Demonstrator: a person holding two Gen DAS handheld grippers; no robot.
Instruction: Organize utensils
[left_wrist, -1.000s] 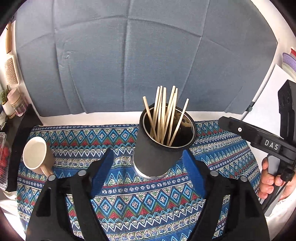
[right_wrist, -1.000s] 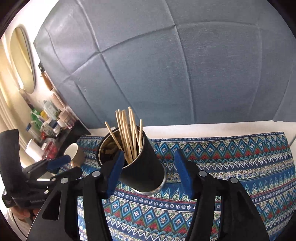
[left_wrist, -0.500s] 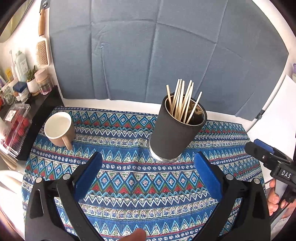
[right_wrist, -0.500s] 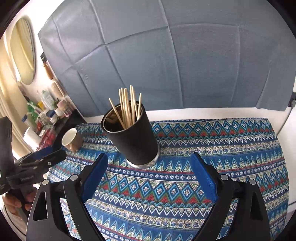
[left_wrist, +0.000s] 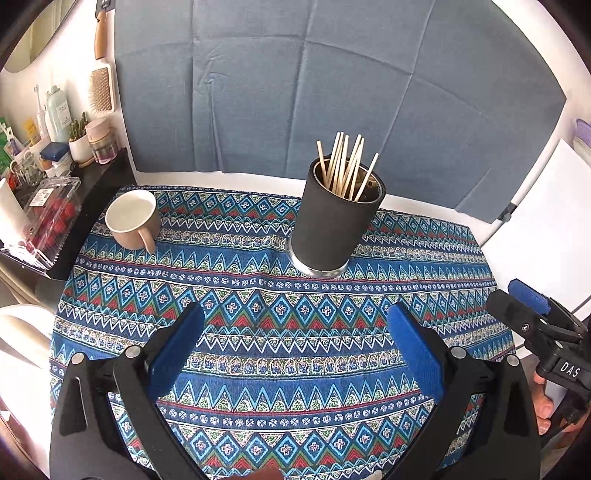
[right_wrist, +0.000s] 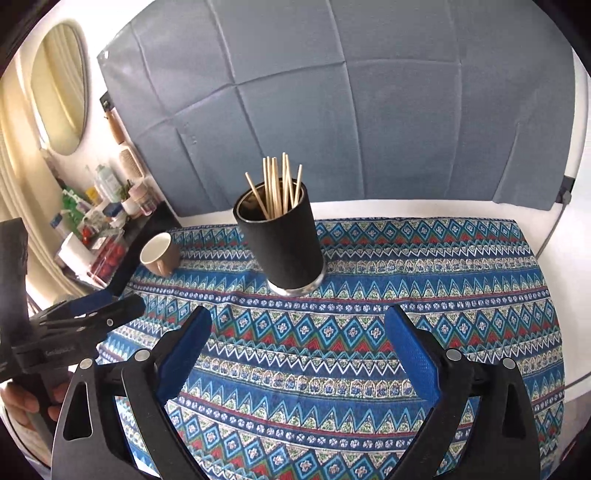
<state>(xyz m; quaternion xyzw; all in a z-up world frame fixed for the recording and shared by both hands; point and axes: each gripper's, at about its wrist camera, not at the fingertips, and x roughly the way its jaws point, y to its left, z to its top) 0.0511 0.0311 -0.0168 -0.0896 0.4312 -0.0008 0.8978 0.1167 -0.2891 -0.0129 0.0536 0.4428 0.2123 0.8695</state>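
With both claws gaping wide and empty, right gripper jaws just finishing opening, left gripper likewise spread, the black holder stands upright near the back edge of the patterned tablecloth, clear of both. Step looks like release and retreat; best done by drawing straight away from the holder without clipping it. Holder carries the wooden chopsticks, splayed; beige mug by the back-left corner looks empty.

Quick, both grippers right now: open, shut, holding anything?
Left gripper: open, empty, jaws just opened.
Right gripper: open, empty, jaws just opened.
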